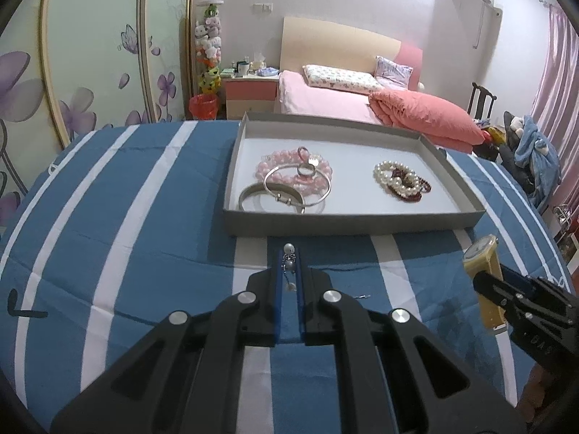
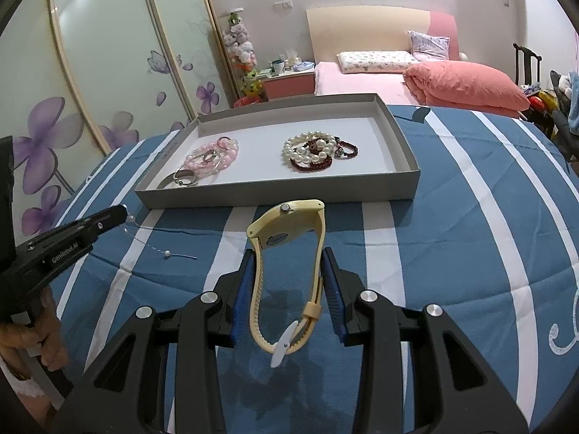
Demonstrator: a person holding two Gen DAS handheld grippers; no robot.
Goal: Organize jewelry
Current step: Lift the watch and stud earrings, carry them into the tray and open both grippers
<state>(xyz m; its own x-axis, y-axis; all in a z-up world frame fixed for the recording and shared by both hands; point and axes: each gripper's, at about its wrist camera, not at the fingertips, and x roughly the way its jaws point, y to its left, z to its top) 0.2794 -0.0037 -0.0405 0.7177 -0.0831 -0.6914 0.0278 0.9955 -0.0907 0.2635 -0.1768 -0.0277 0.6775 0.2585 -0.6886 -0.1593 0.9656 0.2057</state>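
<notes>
The left gripper (image 1: 288, 264) has its blue-padded fingers drawn almost together, leaving only a narrow slot, and pinches a thin silver chain strung with small pearl beads (image 1: 288, 257); one bead sits above the fingertips, and in the right wrist view the rest of the strand trails down onto the blue quilt with white stripes (image 2: 470, 224), ending in a loose bead. The right gripper (image 2: 286, 267) stands moderately open, its blue pads pressed against both sides of the strap loop of a pale yellow plastic wristwatch (image 2: 286, 238), which it holds upright with the dial end forward and the buckle end hanging between the fingers toward the camera. Both grippers sit just short of the near wall of a shallow grey cardboard tray with a white floor (image 1: 343, 222) lying on the quilt. On the left of the tray lie pink bead bracelets (image 1: 289, 173) with two silver bangles (image 1: 296, 188) and a ring overlapping them; to the right, apart from these, lies a white pearl bracelet (image 1: 392, 177) tangled with dark red bead bracelets (image 1: 416, 188).
</notes>
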